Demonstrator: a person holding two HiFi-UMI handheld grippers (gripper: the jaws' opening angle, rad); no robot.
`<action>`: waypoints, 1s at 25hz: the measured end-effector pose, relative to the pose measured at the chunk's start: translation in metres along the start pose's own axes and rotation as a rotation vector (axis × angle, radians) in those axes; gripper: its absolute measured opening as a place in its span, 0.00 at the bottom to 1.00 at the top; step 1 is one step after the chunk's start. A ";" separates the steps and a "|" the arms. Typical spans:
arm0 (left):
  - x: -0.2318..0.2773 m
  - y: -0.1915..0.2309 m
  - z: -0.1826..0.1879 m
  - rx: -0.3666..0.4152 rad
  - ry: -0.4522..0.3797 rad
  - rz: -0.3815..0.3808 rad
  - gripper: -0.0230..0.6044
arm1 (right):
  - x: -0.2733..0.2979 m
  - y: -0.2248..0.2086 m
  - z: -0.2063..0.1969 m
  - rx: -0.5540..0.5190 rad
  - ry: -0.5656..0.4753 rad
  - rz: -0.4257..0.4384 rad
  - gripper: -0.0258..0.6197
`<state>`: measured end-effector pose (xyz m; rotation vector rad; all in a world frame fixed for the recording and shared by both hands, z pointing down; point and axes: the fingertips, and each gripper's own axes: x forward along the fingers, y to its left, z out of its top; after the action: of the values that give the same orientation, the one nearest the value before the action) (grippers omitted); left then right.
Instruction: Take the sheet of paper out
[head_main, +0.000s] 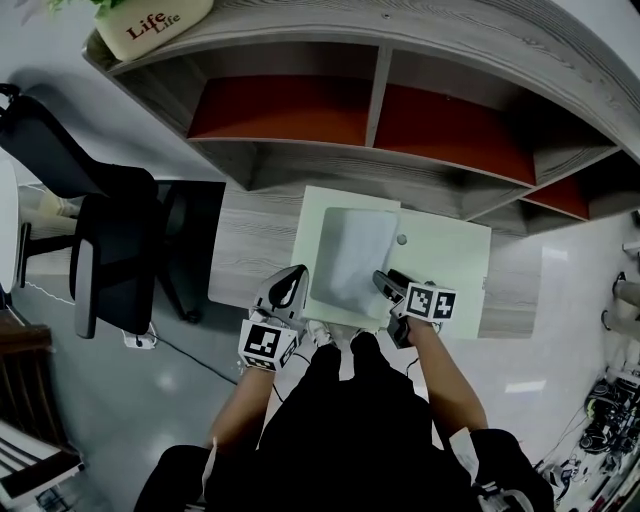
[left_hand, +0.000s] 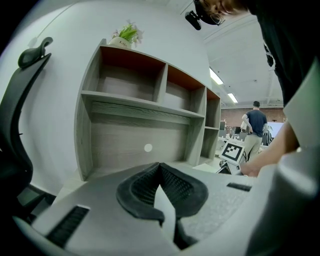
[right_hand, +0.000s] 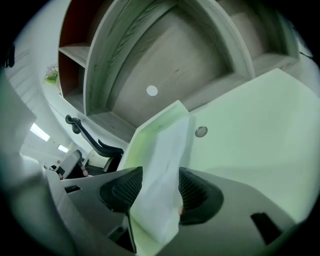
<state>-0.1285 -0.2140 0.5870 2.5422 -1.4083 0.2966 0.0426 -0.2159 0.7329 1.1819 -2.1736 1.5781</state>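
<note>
A pale green folder (head_main: 445, 265) lies open on the wooden desk (head_main: 250, 240), with a white sheet of paper (head_main: 350, 255) on its left half. My left gripper (head_main: 292, 278) is at the folder's left edge; in the left gripper view its pads (left_hand: 145, 187) are shut on a thin pale edge, apparently the folder's cover. My right gripper (head_main: 385, 283) sits at the sheet's near right corner. In the right gripper view the sheet (right_hand: 162, 165) stands between the gripper's (right_hand: 160, 187) open jaws, the pads not pressing it. The folder (right_hand: 250, 150) has a round snap (right_hand: 201, 131).
A grey shelf unit (head_main: 370, 110) with red-backed compartments rises behind the desk, with a plant pot (head_main: 150, 25) on top. A black office chair (head_main: 110, 250) stands to the left. A person (left_hand: 256, 125) stands far off in the room.
</note>
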 end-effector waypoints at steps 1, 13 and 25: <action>0.000 0.001 -0.001 0.000 0.003 0.003 0.05 | 0.003 -0.003 0.000 0.005 0.008 -0.008 0.40; 0.002 0.019 -0.008 -0.001 0.020 0.034 0.05 | 0.026 -0.021 -0.003 0.118 0.073 -0.014 0.40; 0.000 0.032 -0.011 -0.023 0.018 0.064 0.05 | 0.041 -0.019 -0.004 0.096 0.121 -0.040 0.31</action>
<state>-0.1563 -0.2277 0.6002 2.4737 -1.4798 0.3117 0.0279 -0.2342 0.7721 1.1183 -2.0075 1.7071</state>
